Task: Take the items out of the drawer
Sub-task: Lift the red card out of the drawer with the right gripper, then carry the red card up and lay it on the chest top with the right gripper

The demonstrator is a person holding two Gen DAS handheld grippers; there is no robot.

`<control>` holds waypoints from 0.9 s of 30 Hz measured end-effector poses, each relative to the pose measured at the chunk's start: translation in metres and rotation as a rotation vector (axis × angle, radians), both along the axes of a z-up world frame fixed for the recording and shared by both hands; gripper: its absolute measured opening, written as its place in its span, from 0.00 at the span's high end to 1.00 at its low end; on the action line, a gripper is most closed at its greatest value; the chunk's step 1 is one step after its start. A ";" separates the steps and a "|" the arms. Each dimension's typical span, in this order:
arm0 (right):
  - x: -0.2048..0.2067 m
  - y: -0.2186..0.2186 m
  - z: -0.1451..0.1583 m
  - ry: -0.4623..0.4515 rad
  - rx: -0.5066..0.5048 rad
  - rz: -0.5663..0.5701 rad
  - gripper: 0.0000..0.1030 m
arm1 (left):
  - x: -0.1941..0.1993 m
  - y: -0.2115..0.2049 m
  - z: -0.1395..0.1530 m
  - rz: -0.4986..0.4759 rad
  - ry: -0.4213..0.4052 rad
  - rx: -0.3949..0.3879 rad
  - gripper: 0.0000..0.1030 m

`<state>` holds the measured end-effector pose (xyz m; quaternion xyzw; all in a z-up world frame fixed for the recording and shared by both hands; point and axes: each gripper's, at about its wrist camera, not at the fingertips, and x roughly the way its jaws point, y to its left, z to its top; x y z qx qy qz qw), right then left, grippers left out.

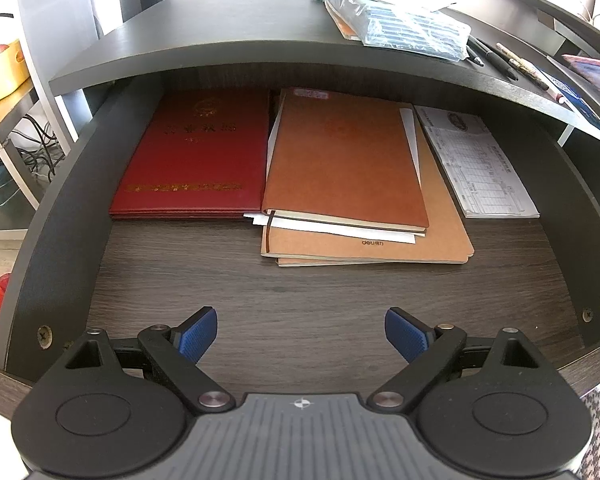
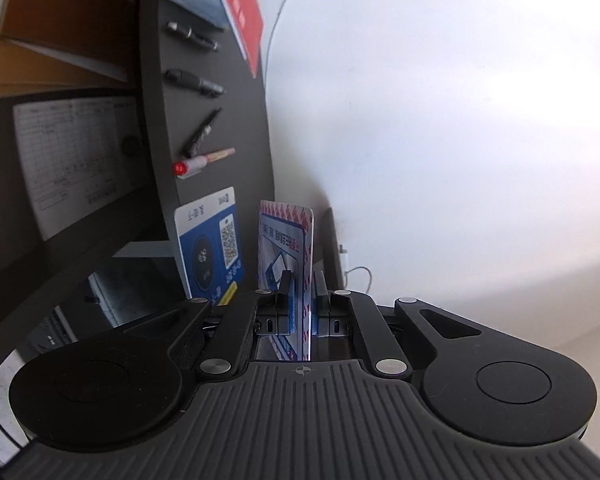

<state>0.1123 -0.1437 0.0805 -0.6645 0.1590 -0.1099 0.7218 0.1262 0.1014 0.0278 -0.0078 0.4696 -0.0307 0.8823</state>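
My left hand-held gripper (image 1: 301, 334) is wide open and holds nothing. It hangs over the front of the open drawer (image 1: 60, 220). In the drawer lie a red book (image 1: 196, 152), a brown notebook (image 1: 344, 160) on top of a tan folder (image 1: 444, 236), and a white printed sheet (image 1: 476, 164) on the right. My right hand-held gripper (image 2: 302, 300) is pinched tight on a thin card (image 2: 286, 248), standing on its edge. Beside it a blue card (image 2: 210, 248) and some pens (image 2: 194, 36) lie on the dark tabletop (image 2: 204, 128).

The tan folder (image 1: 380, 246) reads "deli", apparently upside down.
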 end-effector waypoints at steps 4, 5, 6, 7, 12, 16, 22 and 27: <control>0.045 -0.005 -0.027 0.015 -0.037 0.025 0.93 | 0.000 0.000 0.000 0.001 0.003 0.001 0.11; 0.051 -0.006 -0.032 0.016 -0.047 0.033 0.93 | 0.000 0.000 0.000 0.002 0.002 0.002 0.11; 0.055 -0.007 -0.036 0.017 -0.054 0.042 0.93 | 0.001 0.000 0.000 0.004 0.002 0.005 0.11; 0.059 -0.009 -0.040 0.018 -0.061 0.051 0.93 | 0.000 -0.001 0.000 0.005 0.002 0.007 0.10; 0.076 -0.015 -0.054 0.021 -0.094 0.074 0.94 | 0.001 -0.001 0.000 0.009 0.007 0.012 0.10; 0.090 -0.018 -0.060 0.041 -0.058 0.054 0.93 | 0.002 -0.001 0.000 0.011 0.009 0.015 0.10; 0.079 -0.015 -0.064 0.037 -0.044 0.102 0.40 | 0.003 -0.001 0.000 0.013 0.012 0.018 0.10; 0.061 -0.015 -0.057 0.063 -0.030 0.102 0.33 | 0.003 -0.002 0.000 0.016 0.013 0.024 0.10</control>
